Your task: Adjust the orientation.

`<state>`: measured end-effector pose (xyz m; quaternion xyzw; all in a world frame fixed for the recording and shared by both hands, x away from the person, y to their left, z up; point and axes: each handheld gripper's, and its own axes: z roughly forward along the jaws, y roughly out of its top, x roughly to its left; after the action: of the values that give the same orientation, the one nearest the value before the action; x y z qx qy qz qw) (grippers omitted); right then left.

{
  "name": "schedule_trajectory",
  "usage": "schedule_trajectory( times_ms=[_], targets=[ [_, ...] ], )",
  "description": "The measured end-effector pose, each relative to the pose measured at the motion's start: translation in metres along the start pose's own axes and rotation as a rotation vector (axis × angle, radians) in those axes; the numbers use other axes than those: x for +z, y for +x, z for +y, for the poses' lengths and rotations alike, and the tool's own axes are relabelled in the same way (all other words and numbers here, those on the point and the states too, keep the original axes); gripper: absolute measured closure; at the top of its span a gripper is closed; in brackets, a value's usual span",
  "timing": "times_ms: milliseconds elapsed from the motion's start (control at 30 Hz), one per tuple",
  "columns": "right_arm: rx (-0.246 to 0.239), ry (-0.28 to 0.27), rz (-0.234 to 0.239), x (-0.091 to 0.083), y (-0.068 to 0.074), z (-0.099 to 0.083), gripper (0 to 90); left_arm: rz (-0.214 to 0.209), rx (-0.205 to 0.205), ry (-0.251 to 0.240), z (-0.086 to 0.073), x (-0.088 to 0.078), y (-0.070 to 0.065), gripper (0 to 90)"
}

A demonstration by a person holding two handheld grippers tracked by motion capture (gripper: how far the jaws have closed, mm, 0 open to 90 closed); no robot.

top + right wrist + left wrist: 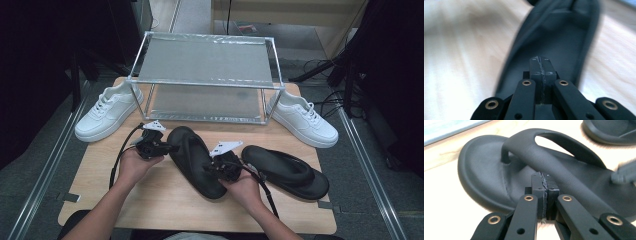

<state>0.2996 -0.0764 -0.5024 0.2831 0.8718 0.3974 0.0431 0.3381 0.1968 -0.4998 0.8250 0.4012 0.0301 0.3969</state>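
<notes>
Two black flip-flops lie on the wooden table. The nearer one sits between my hands, the other to its right. My left gripper is shut, its tips at the left rim of the nearer flip-flop. In the left gripper view the pads meet with nothing between them, just short of the strap. My right gripper is shut too, pointing left over the same flip-flop's heel end. In the right gripper view it hovers closed over the blurred black footbed.
A metal-framed two-level rack stands at the back of the table. One white sneaker lies left of it, another to its right. Bare wood lies in front near the table's front edge.
</notes>
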Motion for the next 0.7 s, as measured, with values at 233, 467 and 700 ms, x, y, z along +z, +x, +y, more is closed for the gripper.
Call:
schedule_trajectory(
  times_ms=[233, 467, 700],
  targets=[
    [0.058, -0.014, -0.02, -0.005, -0.024, -0.001, 90.0, 0.012, 0.013, 0.011, -0.011, -0.006, 0.0, 90.0],
    [0.058, -0.027, -0.032, -0.006, -0.029, 0.004, 90.0, 0.022, 0.03, 0.015, -0.023, -0.003, -0.003, 89.9],
    [0.061, -0.015, -0.049, -0.007, -0.036, 0.006, 90.0, 0.021, 0.031, 0.048, -0.028, 0.003, -0.005, 89.9]
  ],
)
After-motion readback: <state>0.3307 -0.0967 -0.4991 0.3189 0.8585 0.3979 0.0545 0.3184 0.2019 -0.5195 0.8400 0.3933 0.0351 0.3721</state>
